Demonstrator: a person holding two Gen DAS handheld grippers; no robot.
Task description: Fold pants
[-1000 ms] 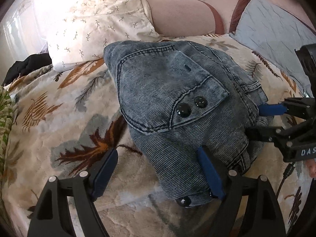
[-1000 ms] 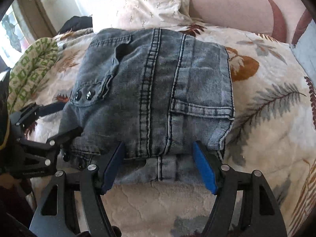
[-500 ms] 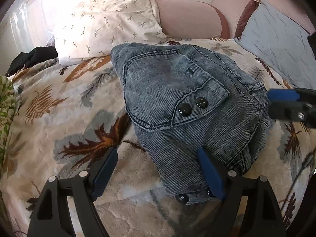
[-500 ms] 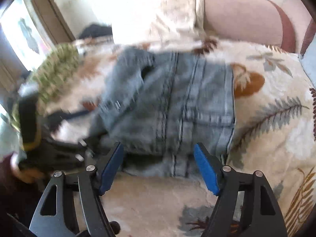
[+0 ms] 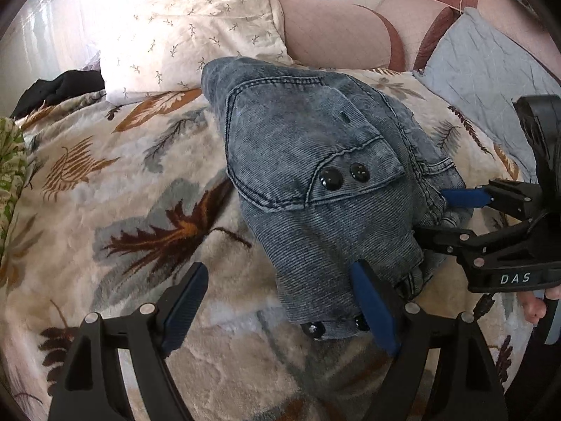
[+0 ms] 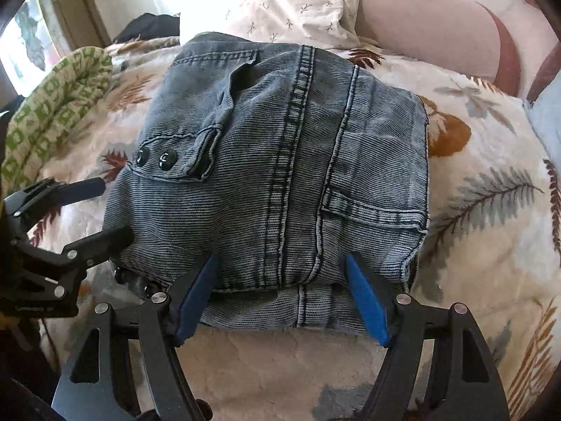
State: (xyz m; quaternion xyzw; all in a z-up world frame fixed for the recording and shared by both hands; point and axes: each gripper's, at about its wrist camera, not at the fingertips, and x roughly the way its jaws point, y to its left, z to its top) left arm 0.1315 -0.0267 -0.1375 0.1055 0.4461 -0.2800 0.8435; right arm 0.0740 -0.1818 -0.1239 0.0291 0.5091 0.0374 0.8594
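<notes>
Both claws (image 5: 280, 301) (image 6: 280, 294) wide open at folded pants (image 6: 280, 161)

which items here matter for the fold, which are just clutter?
Job:
- folded blue-grey denim pants
- left gripper, open
- right gripper, open

Lying about:
- white sprig-print pillow
- pale blue quilted cushion
- green patterned cloth
- black garment

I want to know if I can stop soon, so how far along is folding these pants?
Mostly done: the jeans already lie on the blanket as a compact, layered stack. In hand: both grippers are open at the stack's near edges, the left gripper at the corner by the snap buttons, the right gripper straddling the front edge. Left: perhaps squaring the lower layer that sticks out in front, then letting go.
</notes>
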